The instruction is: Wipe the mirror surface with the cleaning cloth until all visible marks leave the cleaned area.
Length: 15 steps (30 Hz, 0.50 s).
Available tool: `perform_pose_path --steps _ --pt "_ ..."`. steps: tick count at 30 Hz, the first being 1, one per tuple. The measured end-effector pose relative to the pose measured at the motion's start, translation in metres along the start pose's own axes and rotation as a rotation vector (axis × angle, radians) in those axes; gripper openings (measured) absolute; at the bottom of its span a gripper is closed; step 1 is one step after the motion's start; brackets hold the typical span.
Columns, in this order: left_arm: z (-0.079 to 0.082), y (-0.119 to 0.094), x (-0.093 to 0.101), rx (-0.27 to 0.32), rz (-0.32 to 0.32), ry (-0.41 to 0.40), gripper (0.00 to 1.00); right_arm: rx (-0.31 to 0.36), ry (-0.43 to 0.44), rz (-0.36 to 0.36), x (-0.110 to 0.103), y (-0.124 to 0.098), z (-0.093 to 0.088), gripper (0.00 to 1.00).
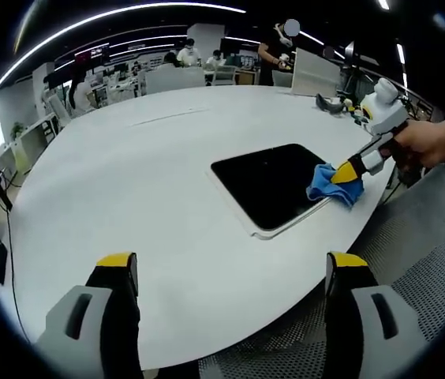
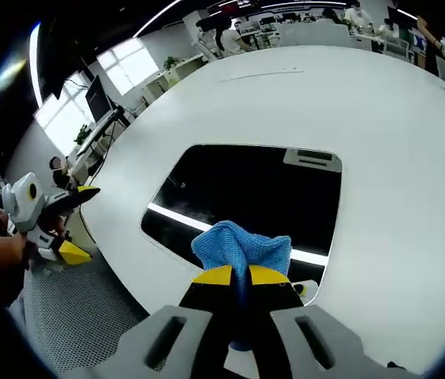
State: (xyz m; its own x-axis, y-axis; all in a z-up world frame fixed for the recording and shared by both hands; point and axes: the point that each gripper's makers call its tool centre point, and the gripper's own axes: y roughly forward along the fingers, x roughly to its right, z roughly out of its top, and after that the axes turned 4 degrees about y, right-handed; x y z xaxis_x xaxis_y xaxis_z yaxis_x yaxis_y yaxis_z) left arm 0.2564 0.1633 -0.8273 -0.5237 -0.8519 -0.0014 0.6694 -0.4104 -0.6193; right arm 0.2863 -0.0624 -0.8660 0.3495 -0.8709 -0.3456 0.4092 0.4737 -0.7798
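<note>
Right gripper (image 2: 238, 276) pinching blue cleaning cloth (image 2: 242, 246), pressed at near edge of dark mirror (image 2: 246, 189) lying flat on white table (image 2: 396, 158). Unwiped glass straight ahead, beyond jaws (long axis crosswise). Left gripper (image 1: 230, 272) spread wide, empty, well apart.

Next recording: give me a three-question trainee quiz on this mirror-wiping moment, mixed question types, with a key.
1. True or false: the right gripper is shut on the blue cloth.
2. Where does the cloth touch the mirror? A) the edge nearest the right gripper B) the far edge C) it lies off the mirror on the table
3. Fill in: the left gripper has its jaws ____ and holds nothing.

Key: 1 true; 2 A; 3 open.
</note>
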Motion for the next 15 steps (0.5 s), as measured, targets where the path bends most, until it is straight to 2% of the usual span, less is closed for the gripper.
perform_pose_path --steps 15 --pt "0.001 0.0 -0.001 0.005 -0.001 0.0 0.98 -0.005 0.02 -0.004 0.017 -0.008 -0.002 0.0"
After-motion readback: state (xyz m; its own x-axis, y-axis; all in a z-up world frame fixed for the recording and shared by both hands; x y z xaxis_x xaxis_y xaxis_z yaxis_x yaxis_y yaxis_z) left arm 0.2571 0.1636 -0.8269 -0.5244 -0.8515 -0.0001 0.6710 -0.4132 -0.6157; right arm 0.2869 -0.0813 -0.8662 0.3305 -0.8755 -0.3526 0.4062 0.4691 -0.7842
